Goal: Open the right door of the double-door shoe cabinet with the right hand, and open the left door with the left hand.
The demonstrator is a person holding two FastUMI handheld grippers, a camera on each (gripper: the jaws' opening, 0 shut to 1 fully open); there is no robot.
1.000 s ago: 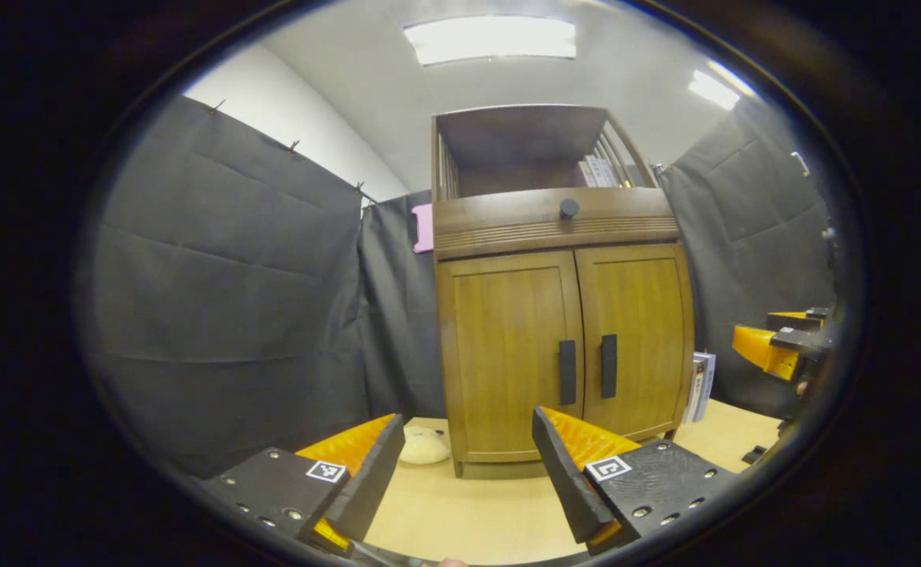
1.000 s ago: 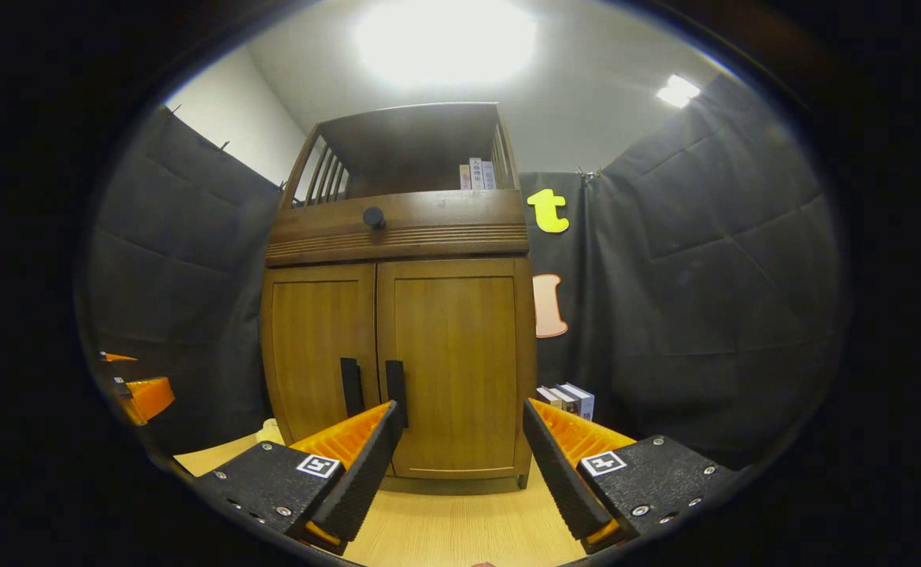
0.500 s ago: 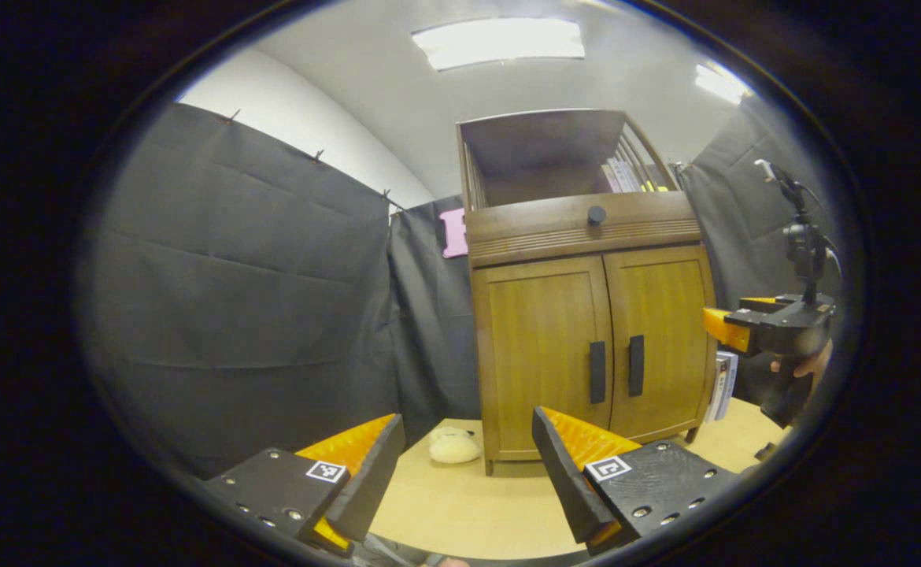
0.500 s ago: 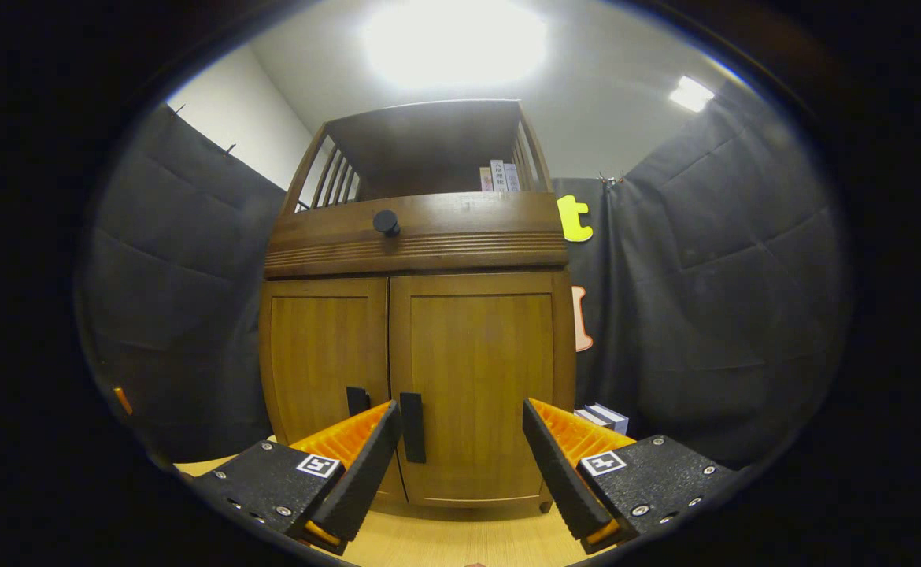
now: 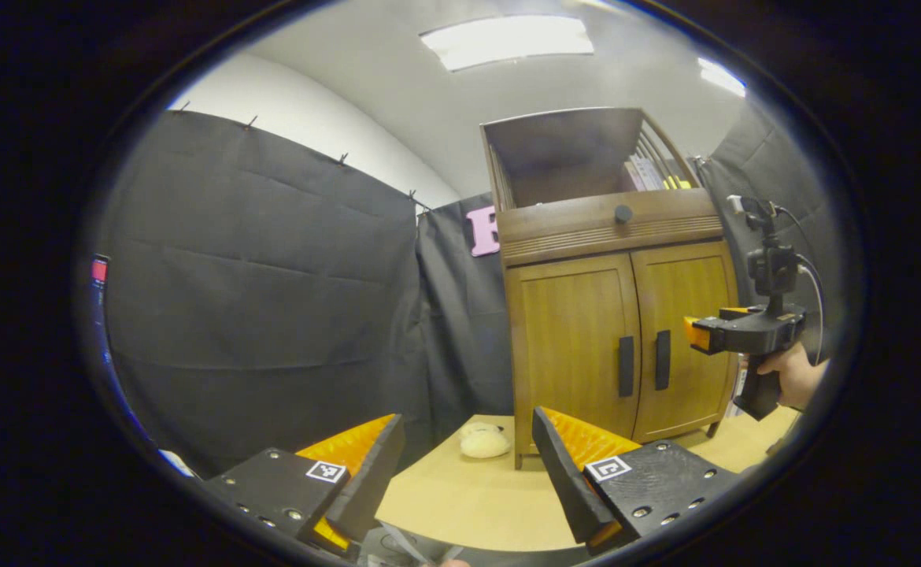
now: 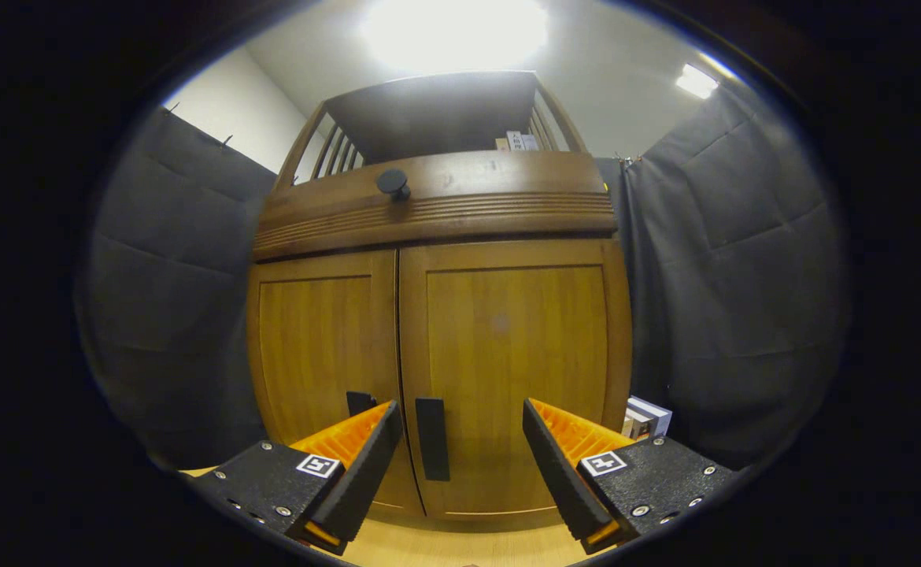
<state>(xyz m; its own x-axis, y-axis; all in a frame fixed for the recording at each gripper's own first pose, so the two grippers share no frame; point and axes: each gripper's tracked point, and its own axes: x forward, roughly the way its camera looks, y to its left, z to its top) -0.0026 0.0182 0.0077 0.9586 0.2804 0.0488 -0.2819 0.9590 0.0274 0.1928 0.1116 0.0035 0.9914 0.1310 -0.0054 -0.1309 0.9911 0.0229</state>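
Your right gripper sits close in front of the shoe cabinet with its fingers spread wide, and the right door handle stands between them, nearer the left finger than the right; nothing is pinched yet. Both doors are shut: the right door and the left door meet at the centre seam, with the left door handle just across it, partly hidden behind your left finger. That closeness is the main risk, I judge: if you drift a little to the left as you close, a finger could catch the wrong handle or wedge at the seam, and the pull would drag on both doors. Closing before the handle is deep enough between the pads could let it slip out as you swing. Your left gripper is well back from the cabinet, fingers spread and empty, above the table where a pale fluffy thing lies near the cabinet's left foot. When the right door swings out, keep that arm clear of its arc.
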